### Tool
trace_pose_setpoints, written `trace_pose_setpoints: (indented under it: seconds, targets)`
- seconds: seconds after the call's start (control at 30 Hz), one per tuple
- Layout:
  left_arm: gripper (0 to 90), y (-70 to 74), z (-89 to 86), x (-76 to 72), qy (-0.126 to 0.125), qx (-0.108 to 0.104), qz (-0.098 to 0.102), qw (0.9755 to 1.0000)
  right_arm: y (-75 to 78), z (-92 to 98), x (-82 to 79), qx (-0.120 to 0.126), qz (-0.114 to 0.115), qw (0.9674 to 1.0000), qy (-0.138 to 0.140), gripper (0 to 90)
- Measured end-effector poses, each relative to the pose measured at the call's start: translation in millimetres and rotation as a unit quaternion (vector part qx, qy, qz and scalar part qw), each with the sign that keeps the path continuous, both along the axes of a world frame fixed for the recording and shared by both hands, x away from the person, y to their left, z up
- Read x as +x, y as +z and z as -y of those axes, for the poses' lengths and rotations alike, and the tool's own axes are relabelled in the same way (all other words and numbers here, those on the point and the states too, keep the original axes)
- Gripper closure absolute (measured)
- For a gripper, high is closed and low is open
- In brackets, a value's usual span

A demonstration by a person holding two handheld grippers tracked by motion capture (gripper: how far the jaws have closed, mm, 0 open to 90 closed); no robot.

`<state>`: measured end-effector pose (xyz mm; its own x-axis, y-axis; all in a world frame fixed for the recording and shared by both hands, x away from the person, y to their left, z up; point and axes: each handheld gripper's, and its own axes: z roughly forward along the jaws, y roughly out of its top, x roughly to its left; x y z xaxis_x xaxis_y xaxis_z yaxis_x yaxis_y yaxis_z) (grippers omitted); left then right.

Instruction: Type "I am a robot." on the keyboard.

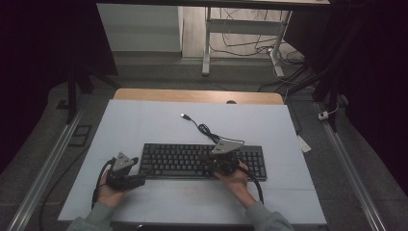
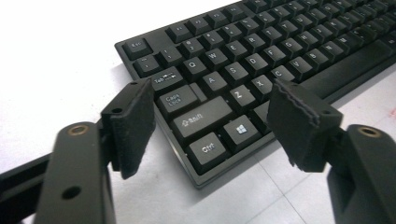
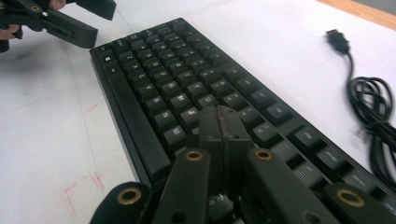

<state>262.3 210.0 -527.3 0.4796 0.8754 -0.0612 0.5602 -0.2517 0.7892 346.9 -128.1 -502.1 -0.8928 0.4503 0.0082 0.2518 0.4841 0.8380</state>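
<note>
Two black jaws of the left gripper (image 2: pixel 212 121) stand spread just off the near left corner of the black plastic keyboard (image 2: pixel 261 70), with nothing between the pads; the Ctrl, Shift and Windows keys show in the gap beyond them. No earlier moment is on hand to judge any motion. Over the keyboard's right half, the right gripper (image 3: pixel 219 128) has its jaws pressed together into one blunt tip, poised above or on a key; whether it touches cannot be told.

That keyboard lies flat on the white sheet covering the table (image 1: pixel 144 120), long edge toward the person. Behind its right end the black coiled cable (image 3: pixel 373 107) runs to a USB plug (image 3: pixel 337 39) lying loose on the sheet.

It is probably light, stiff and flat, with a smooth case likely to slide on the sheet if pushed. Keys give under pressure, so a closed tip suits pressing one at a time. To move it, pinch the thin case edge at a corner, not the keycaps, and mind the trailing cable.
</note>
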Motion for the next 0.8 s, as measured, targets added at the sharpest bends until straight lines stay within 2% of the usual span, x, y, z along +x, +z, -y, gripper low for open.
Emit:
trace_pose_setpoints:
  seconds: [0.13, 0.4, 0.6, 0.67, 0.7, 0.8]
  targets:
    - [41.1, -1.1, 0.4, 1.3, 0.002, 0.003, 0.003, 1.0000, -1.9, -9.6, 1.9, -0.003, -0.004, 1.0000, 0.006, 89.6]
    - [54.1, -2.1, 3.1, 2.7, -0.001, 0.009, 0.004, 0.9999, -0.3, -14.5, 4.2, -0.006, -0.005, 0.9999, 0.009, 89.6]
    - [67.0, 7.5, 8.7, 5.0, -0.014, 0.014, 0.007, 0.9998, 1.8, -18.6, 6.8, -0.003, -0.005, 0.9999, 0.010, 89.5]
    - [70.1, 10.2, 11.1, 9.4, -0.020, 0.020, 0.003, 0.9996, 2.2, -19.2, 6.8, -0.005, -0.004, 0.9999, 0.011, 89.6]
    - [77.0, 11.5, 12.0, 13.9, -0.023, 0.023, -0.006, 0.9994, 1.9, -21.0, 6.7, -0.007, -0.004, 0.9999, 0.013, 89.5]
    - [86.3, 11.1, 11.3, 18.6, -0.026, 0.024, -0.018, 0.9992, 0.5, -23.7, 7.3, -0.009, -0.005, 0.9998, 0.015, 89.5]
